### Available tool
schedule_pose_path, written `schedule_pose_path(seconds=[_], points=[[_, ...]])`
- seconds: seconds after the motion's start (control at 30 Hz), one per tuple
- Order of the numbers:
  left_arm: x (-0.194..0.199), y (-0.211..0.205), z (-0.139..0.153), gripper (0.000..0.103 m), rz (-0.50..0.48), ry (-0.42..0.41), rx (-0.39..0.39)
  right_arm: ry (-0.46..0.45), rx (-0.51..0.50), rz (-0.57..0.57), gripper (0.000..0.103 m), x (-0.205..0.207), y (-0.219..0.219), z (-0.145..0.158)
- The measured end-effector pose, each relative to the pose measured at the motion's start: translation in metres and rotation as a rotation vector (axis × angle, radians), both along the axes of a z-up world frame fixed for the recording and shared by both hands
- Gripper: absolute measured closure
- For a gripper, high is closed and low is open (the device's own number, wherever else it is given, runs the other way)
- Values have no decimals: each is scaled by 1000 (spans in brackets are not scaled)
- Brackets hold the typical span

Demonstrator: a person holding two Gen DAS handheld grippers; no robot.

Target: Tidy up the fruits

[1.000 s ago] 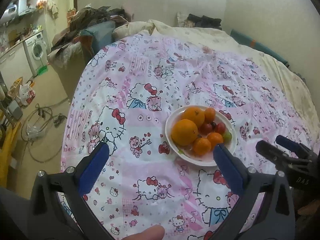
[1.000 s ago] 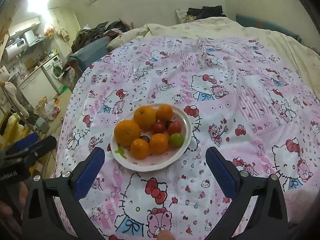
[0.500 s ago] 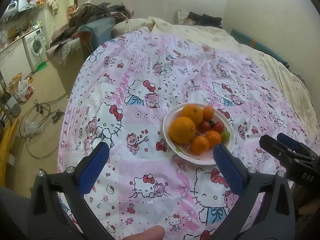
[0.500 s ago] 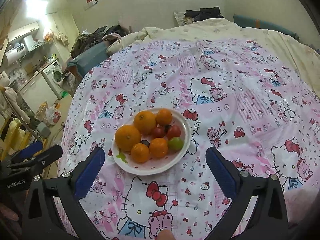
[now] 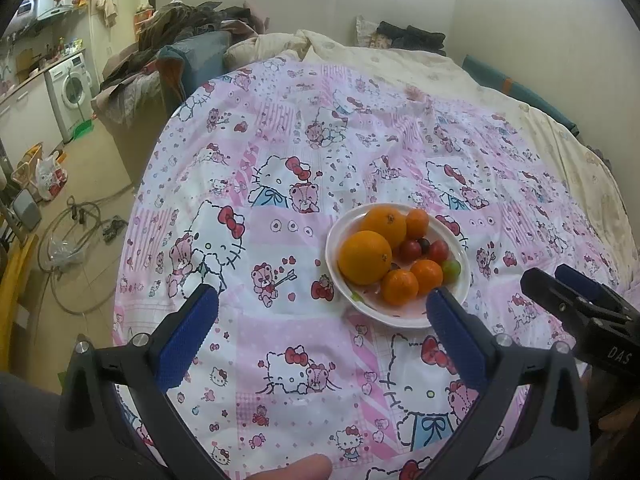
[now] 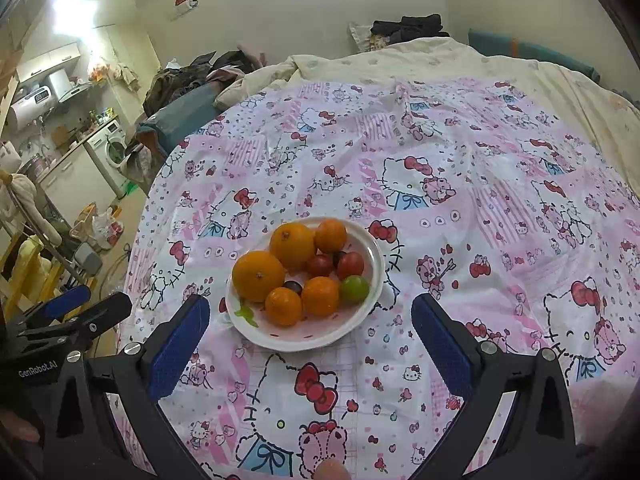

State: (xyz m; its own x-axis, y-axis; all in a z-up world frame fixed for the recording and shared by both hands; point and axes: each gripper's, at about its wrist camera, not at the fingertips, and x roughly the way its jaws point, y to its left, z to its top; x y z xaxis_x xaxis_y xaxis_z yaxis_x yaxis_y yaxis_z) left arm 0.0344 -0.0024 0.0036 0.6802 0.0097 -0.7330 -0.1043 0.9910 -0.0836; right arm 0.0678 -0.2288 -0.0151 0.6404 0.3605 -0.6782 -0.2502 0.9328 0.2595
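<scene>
Both my left fingers (image 5: 320, 312) and right fingers (image 6: 310, 320) hang spread wide, empty, having drifted slightly nearer the white plate (image 6: 372, 280) on the bed's quilt (image 6: 460, 168). Oranges (image 6: 258, 276), tomatoes and a green grape (image 6: 354, 289) stay piled there together, unmoved.

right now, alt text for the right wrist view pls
A white plate of oranges, small red tomatoes and one green fruit sits on a pink cartoon-print bedcover. The open right hand-held gripper frames it, empty; the left hand-held gripper shows at the left edge.
</scene>
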Motion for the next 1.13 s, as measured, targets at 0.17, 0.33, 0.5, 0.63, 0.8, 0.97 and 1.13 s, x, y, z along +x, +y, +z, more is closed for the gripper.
schedule_pose_path(seconds=[0.17, 0.33, 0.5, 0.63, 0.8, 0.97, 1.13], points=[[0, 0, -1, 0, 1, 2, 0, -4, -3, 0, 0, 0, 0, 0], [0, 0, -1, 0, -1, 2, 0, -2, -4, 0, 0, -1, 1, 0], [0, 1, -1, 0, -1, 3, -1, -1, -5, 1, 0, 0, 1, 0], [1, 1, 0, 0, -1, 3, 0, 0, -3, 2, 0, 0, 1, 0], [-1, 0, -2, 0, 4, -2, 6, -2, 0, 6, 0, 0, 2, 0], [-3, -2, -3, 0, 7, 4, 3, 5, -3, 7, 0, 0, 3, -1], [-4, -3, -4, 0, 22, 2, 3, 8, -3, 8, 0, 1, 3, -1]])
